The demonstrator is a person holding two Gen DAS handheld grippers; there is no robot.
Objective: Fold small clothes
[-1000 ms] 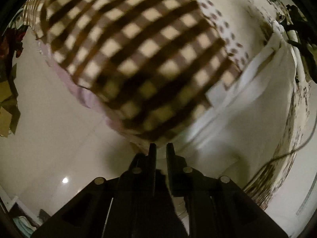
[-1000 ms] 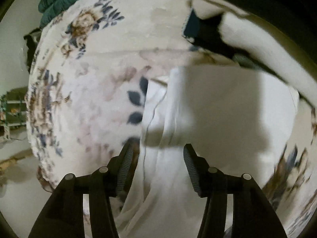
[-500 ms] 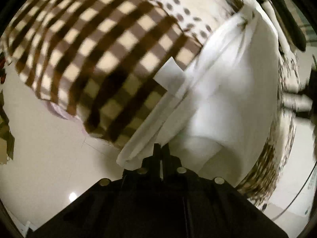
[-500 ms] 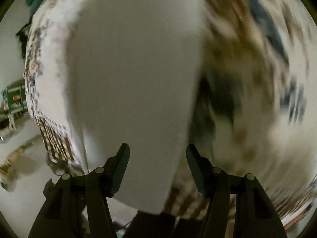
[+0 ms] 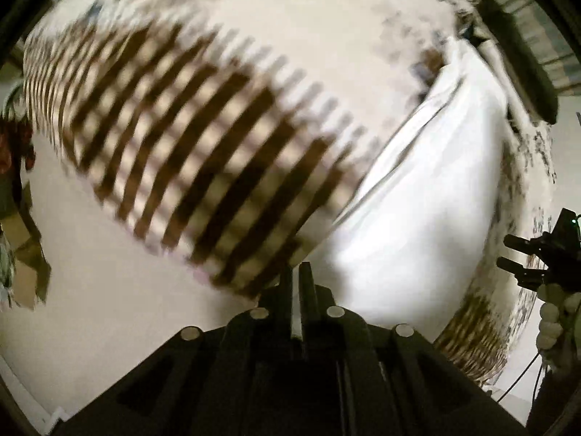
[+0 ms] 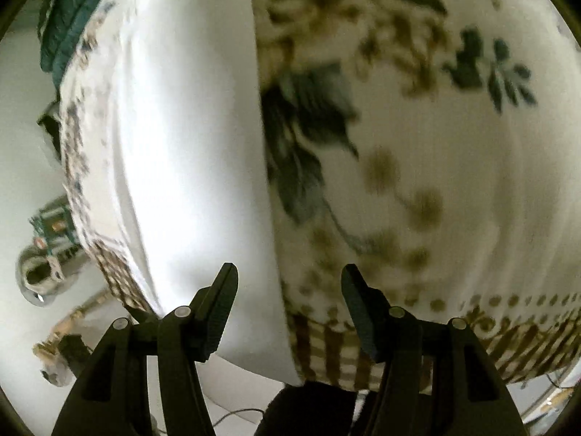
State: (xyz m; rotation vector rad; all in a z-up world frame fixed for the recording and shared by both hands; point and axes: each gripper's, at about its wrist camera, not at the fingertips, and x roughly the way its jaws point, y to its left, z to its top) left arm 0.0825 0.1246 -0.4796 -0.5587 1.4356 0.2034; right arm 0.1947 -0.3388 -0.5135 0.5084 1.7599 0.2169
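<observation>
The biggest thing is the flowered cloth (image 6: 454, 189) that covers the table, with a brown checked border (image 5: 203, 167) along its edge. On top of this cloth lies the white garment (image 5: 428, 196), the small piece of clothing to be folded. It looks smooth and flat, with one long straight side running across the flowered cloth. It lies near the checked border, and one end seems to hang a little over the edge.

The left tool (image 5: 296, 279) is pinched nearly closed right at the near end of the white garment. A thin strip of white shows between its two fingers, so it seems to be gripping the garment there. The right tool (image 6: 288, 283) has its fingers spread wide and holds nothing. It hangs just above the near end of the garment's straight side.

I think the folding is partly done. The garment looks like a neat long shape, maybe folded once already. At least one more fold seems to be left.

Much is hard to see. Both pictures are blurry. I cannot count the layers or tell what kind of garment it is. The far end of the garment is in shadow. A dark green thing (image 6: 65, 21) beyond the flowered cloth is cut off.
</observation>
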